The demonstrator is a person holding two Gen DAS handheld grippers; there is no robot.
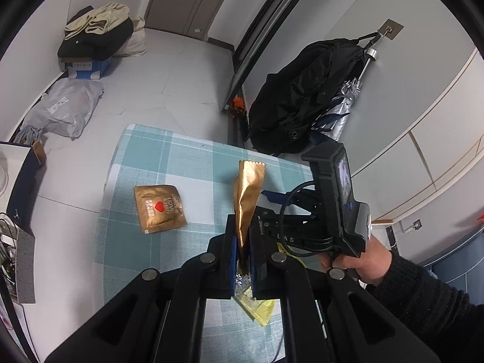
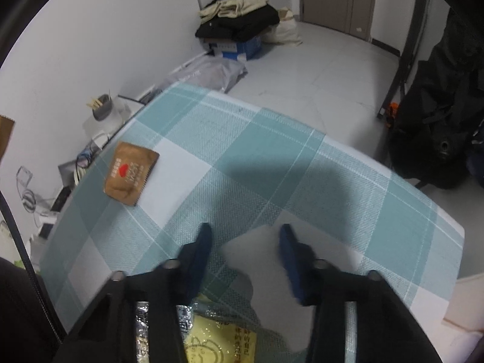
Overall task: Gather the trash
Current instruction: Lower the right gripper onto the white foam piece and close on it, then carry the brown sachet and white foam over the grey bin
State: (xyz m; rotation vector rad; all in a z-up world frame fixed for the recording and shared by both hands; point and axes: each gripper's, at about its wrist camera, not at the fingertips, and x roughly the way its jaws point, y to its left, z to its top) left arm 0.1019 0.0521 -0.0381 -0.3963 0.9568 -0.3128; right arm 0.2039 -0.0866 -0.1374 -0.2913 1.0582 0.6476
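- Left wrist view: our left gripper [image 1: 243, 242] is clenched on a gold wrapper [image 1: 247, 193] standing upright between its pads. A flat gold packet [image 1: 158, 208] lies on the checked tablecloth [image 1: 193, 163], up and left of it.
- Right wrist view: our right gripper [image 2: 245, 236] stands parted and empty over the cloth. The yellow wrapper [image 2: 217, 345] sits under its body, probably behind the tips; the edge is cut off.

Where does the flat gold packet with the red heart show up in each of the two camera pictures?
Left wrist view: the gold heart packet lies flat on the checked tablecloth, left of centre, left of the left gripper.
Right wrist view: the same packet lies at the cloth's left edge, middle left.
Shared landmark: the clothes pile on the blue box by the wall.
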